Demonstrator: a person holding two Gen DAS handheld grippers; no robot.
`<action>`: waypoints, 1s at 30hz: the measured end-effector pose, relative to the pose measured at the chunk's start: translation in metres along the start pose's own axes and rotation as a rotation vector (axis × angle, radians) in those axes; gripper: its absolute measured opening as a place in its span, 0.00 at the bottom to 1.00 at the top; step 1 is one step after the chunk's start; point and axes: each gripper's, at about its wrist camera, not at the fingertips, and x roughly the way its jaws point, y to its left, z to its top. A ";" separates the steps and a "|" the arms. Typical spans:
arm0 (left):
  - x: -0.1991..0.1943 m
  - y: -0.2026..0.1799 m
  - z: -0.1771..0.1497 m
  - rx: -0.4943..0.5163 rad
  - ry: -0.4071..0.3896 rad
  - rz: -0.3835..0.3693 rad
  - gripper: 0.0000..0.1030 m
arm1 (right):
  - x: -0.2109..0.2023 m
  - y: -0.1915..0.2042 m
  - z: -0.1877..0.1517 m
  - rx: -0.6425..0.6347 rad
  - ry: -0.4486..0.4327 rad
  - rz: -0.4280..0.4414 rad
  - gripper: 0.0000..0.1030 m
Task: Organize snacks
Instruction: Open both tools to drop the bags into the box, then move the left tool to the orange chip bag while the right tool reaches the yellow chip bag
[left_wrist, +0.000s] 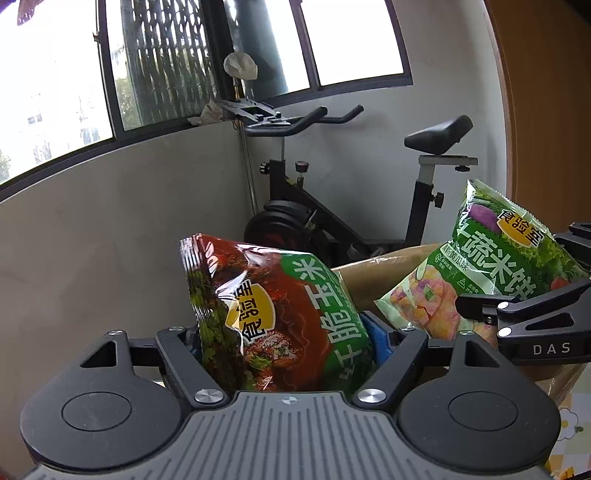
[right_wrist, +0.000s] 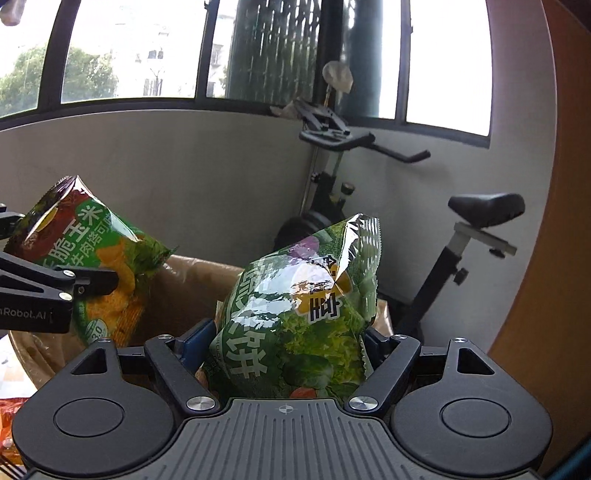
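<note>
The left gripper (left_wrist: 288, 332) is clamped on a red-and-green snack bag (left_wrist: 273, 317), which stands puffed between its two black fingers and fills the gap right up to the camera, its top edge rising well above the fingertips. In the left wrist view its print reads sideways, with large white characters "脆玉米" on a green band and a yellow badge reading "食验室". The right gripper (right_wrist: 291, 339) is clamped in the same way on a green snack bag (right_wrist: 299, 314), held upright between its fingers with a blue pad (right_wrist: 195, 343) showing against the bag's left side. That bag's crinkled foil glares, so only the yellow badge and a large white "饼" can be read on it from the right wrist view; in the left wrist view the same bag (left_wrist: 491, 266) appears at the right, showing "食验室", "蔬米饼" and small print "清新黄瓜味". The two bags hang side by side, apart from each other, above an open cardboard box (right_wrist: 184, 288) whose brown rim and flaps lie just beyond and below them. The right gripper's body carries the letters "DAS"; the left gripper's body, seen at the left of the right wrist view, reads "nRobot.AI". Farther off stands a black exercise bike (left_wrist: 332, 206) against a pale wall below dark-framed windows (left_wrist: 155, 62).
</note>
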 end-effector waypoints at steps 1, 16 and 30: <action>0.001 0.003 -0.001 -0.009 0.006 -0.003 0.86 | -0.001 -0.001 -0.003 0.006 0.007 0.006 0.77; -0.029 0.043 -0.008 -0.197 -0.029 -0.053 0.91 | -0.036 -0.015 0.000 0.133 0.013 0.045 0.86; -0.083 0.060 -0.012 -0.251 -0.074 -0.023 0.91 | -0.091 -0.016 -0.003 0.187 -0.038 0.030 1.00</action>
